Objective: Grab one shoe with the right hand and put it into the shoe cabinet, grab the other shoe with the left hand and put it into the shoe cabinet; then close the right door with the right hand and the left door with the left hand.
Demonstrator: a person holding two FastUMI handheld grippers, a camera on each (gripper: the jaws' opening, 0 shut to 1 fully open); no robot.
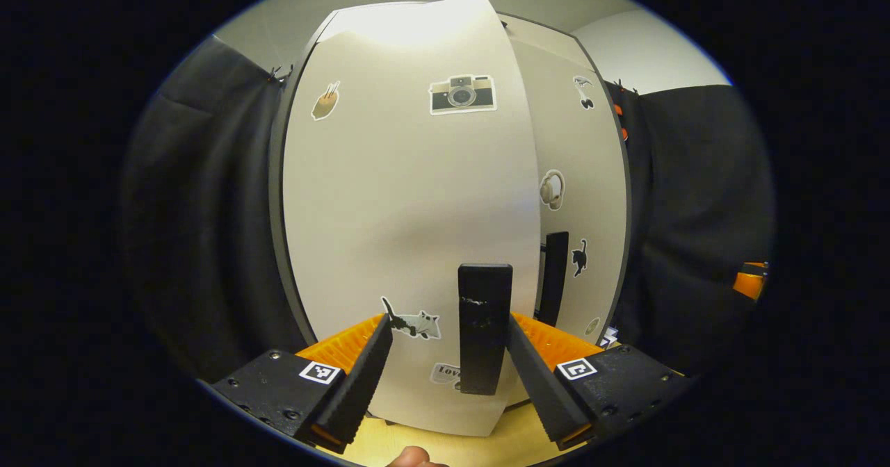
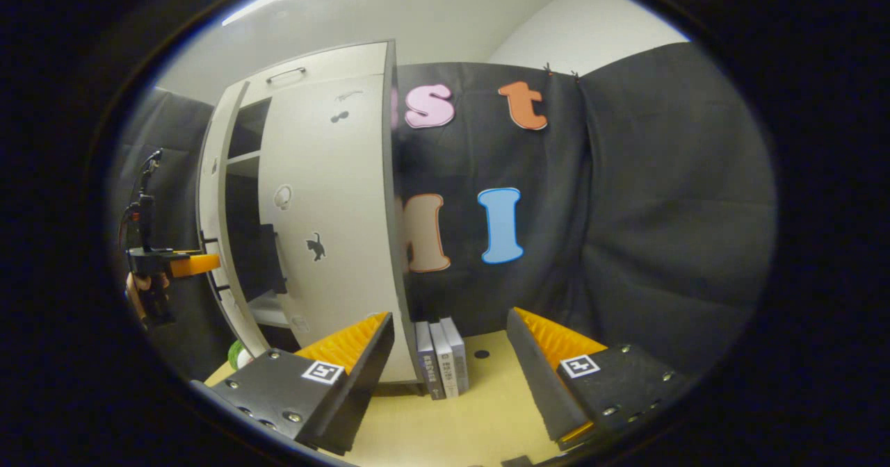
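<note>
Left gripper (image 1: pixel 448 363) spread wide around left door (image 1: pixel 410 196) handle (image 1: pixel 484 328), gripping nothing. Right gripper (image 2: pixel 448 370) wide open, empty, above table (image 2: pixel 459 418) beside right door (image 2: pixel 327 210).

Light wooden tabletop (image 2: pixel 480 411), pale yellow-tan, with a small dark round hole (image 2: pixel 481 354) near its back edge. Shoe cabinet (image 2: pixel 327 224) stands directly on it, white with dark edges, at the left in the right gripper view. Three books (image 2: pixel 442 357) stand upright on the tabletop, spines out, touching each other, just beside the cabinet's right side. Green object (image 2: pixel 238 354) low by the cabinet's left corner, mostly hidden
</note>
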